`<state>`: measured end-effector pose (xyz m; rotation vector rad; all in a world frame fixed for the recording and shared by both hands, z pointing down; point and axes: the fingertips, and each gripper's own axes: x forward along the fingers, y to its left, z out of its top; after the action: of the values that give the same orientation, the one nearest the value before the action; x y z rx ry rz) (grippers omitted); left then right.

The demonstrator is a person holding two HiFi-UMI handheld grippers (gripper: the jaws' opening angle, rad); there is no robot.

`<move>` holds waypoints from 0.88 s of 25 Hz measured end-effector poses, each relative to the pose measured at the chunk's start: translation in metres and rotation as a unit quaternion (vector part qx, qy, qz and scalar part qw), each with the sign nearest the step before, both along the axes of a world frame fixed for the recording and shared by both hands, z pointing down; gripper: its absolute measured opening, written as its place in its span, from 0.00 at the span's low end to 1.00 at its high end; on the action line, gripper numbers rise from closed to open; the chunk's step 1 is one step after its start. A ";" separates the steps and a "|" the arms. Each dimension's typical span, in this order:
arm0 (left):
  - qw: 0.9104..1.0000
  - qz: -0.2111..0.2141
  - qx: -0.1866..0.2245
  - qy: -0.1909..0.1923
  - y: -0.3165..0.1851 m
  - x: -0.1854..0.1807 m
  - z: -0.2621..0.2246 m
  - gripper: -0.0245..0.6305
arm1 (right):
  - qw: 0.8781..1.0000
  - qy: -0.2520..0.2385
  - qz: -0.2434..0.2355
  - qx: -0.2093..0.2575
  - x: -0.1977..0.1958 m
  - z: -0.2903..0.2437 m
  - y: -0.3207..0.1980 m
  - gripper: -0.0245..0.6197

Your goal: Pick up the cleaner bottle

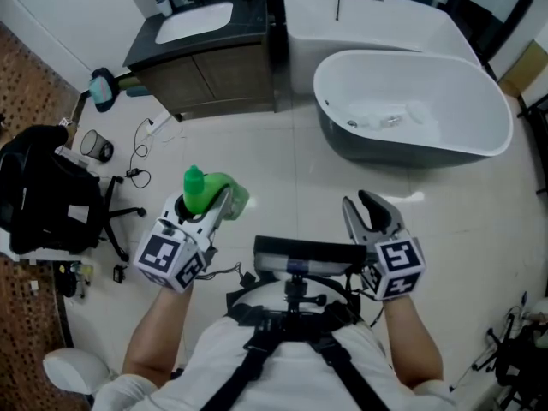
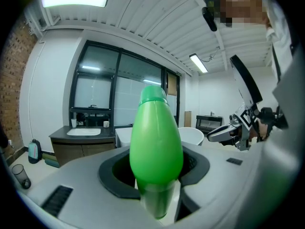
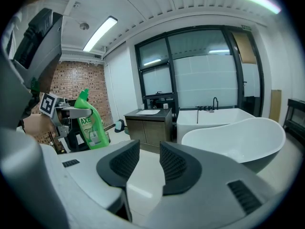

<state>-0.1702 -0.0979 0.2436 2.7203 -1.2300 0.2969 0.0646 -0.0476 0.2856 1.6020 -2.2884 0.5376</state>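
The green cleaner bottle (image 1: 205, 191) is off the floor, held in my left gripper (image 1: 221, 202), whose jaws are shut on its body. In the left gripper view the bottle (image 2: 156, 147) fills the space between the jaws and its cap points up. From the right gripper view the bottle (image 3: 90, 123) shows at the left, its label visible, with the left gripper (image 3: 71, 112) clamped round it. My right gripper (image 1: 366, 205) hangs over the tiled floor to the right, open, nothing between its pads (image 3: 126, 163).
A white bathtub (image 1: 411, 101) stands ahead to the right. A dark vanity with a sink (image 1: 205, 50) is ahead to the left. A black office chair (image 1: 51, 195), loose cables and a small cup (image 1: 97, 146) lie at the left on the floor.
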 end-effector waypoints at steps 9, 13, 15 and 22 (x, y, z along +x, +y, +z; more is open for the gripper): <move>1.000 -0.005 -0.010 0.000 0.005 -0.012 0.011 0.30 | 1.000 0.004 0.001 0.006 -0.008 -0.007 -0.004 0.25; 1.000 -0.016 -0.014 -0.011 0.003 -0.020 0.016 0.30 | 1.000 0.010 0.009 0.012 -0.007 -0.013 -0.010 0.25; 0.999 -0.021 -0.018 -0.019 0.000 -0.023 0.019 0.30 | 1.000 0.010 0.017 0.015 -0.003 -0.019 -0.017 0.25; 0.999 -0.024 -0.014 -0.021 -0.020 -0.019 0.018 0.30 | 0.999 0.023 0.033 0.023 0.006 -0.037 -0.054 0.24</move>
<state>-0.1896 -0.1182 0.2614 2.6697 -1.2901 0.3642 0.0709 -0.1014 0.2483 1.6981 -2.2371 0.4624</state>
